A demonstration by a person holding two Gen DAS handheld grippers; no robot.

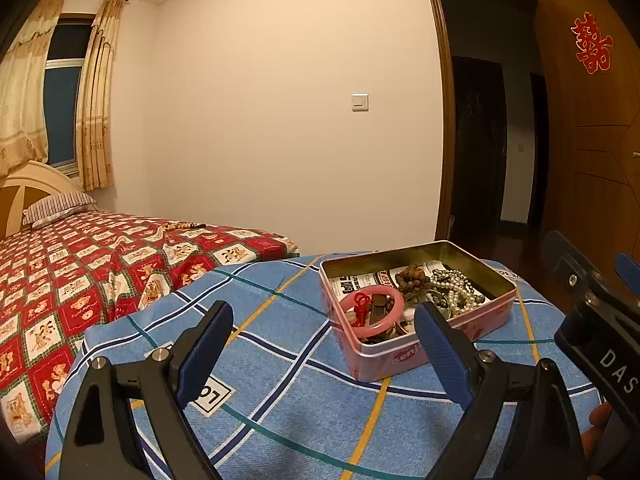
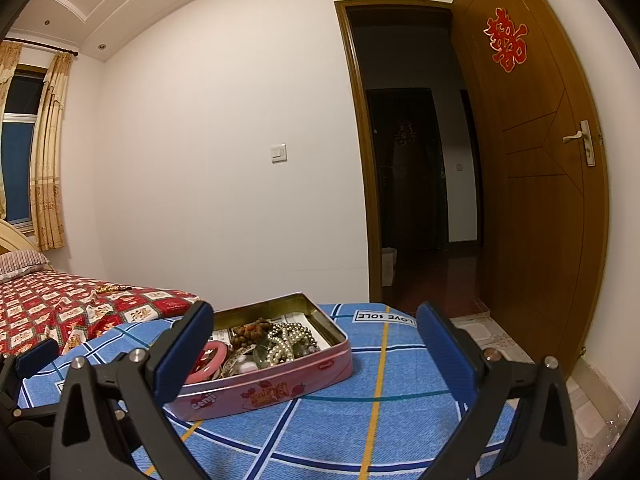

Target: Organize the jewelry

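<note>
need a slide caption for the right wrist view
Open right gripper facing a pink tin of jewelry on a blue plaid cloth.

Bare blue plaid cloth [image 1: 280, 360] left of the open tin [image 1: 496, 304] — reachable from above, walls ringing heaped jewelry [image 1: 440, 288].

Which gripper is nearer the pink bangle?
Left gripper, probably: the bangle sits just ahead, right of centre. The right gripper sees it beyond its left finger.
</note>
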